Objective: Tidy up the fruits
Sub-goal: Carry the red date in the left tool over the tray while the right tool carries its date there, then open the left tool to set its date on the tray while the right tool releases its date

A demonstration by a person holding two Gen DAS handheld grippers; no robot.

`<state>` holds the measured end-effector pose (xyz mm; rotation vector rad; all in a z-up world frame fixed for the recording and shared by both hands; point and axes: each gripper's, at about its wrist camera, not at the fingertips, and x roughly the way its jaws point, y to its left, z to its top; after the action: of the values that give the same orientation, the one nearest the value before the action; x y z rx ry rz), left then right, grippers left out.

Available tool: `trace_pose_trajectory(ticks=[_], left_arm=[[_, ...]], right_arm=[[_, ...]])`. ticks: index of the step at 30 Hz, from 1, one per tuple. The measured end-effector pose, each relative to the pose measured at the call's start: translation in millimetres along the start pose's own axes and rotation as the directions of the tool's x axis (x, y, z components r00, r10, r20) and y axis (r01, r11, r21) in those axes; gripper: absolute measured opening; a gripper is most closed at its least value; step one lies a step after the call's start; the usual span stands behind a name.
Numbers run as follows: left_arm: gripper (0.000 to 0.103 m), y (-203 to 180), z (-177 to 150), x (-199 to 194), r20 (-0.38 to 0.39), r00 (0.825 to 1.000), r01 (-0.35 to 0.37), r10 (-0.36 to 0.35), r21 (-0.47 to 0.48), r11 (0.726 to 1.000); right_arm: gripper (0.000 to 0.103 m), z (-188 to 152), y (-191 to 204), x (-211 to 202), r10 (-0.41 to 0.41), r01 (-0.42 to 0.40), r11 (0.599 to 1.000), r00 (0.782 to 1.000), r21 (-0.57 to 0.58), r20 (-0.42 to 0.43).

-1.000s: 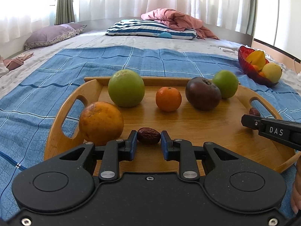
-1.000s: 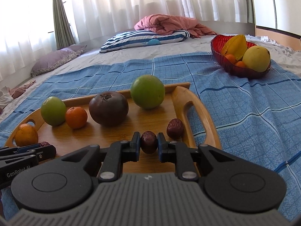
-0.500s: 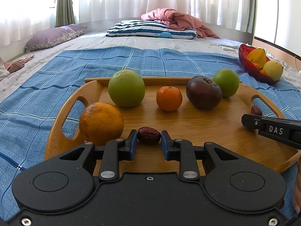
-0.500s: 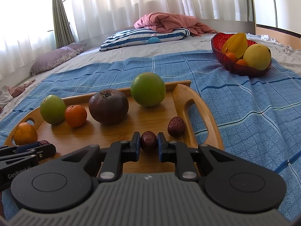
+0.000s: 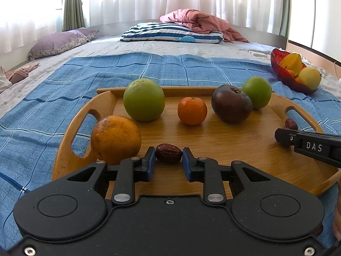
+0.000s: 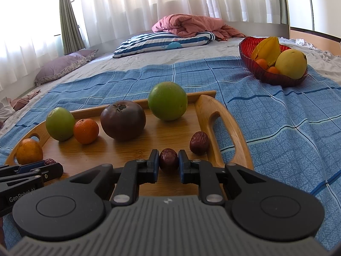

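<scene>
My left gripper (image 5: 168, 160) clamps a dried date (image 5: 168, 153) low over the wooden tray (image 5: 213, 145); my right gripper (image 6: 168, 162) pinches another date (image 6: 168, 160). Next, I judge, both lift toward the red fruit bowl (image 6: 275, 77).

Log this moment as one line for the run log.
left gripper: shut on date | right gripper: shut on second date | both over wooden tray

Left gripper (image 5: 168, 155) and right gripper (image 6: 168, 160), both angled downward, jaws clamped tight on something small.
</scene>
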<state>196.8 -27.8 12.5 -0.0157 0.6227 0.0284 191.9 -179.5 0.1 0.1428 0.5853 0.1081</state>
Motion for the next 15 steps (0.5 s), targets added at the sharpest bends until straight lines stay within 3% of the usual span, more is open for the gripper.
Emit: trace_pose_trajectory(ticks=[15], left_arm=[[0.031,0.6,0.3,0.0,-0.002,1.0,-0.005,0.005,0.0,1.0]], right_arm=[[0.025,-1.1,0.5,-0.2,-0.005,0.005,1.0,1.0,-0.004,0.0]])
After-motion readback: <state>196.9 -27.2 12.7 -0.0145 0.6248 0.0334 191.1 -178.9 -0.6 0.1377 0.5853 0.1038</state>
